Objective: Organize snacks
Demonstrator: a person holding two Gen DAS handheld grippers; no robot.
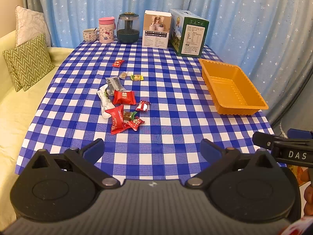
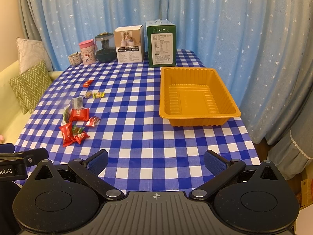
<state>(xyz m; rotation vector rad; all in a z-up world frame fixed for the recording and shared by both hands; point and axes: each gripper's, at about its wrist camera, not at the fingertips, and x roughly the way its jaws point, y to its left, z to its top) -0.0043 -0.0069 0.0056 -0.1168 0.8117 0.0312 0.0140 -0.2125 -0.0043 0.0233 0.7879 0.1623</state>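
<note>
Above table: both grippers (image 1: 152,148) (image 2: 155,161) wide apart, empty.

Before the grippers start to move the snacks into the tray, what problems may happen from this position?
1. The snacks lie in a tight pile, some overlapping, so the left gripper, now open, may pinch two wrappers at once or push neighbours away.
2. The orange tray looks light and sits near the table edge; a bump from the right gripper might slide it off.
3. The small candy lies apart and might be overlooked.
</note>
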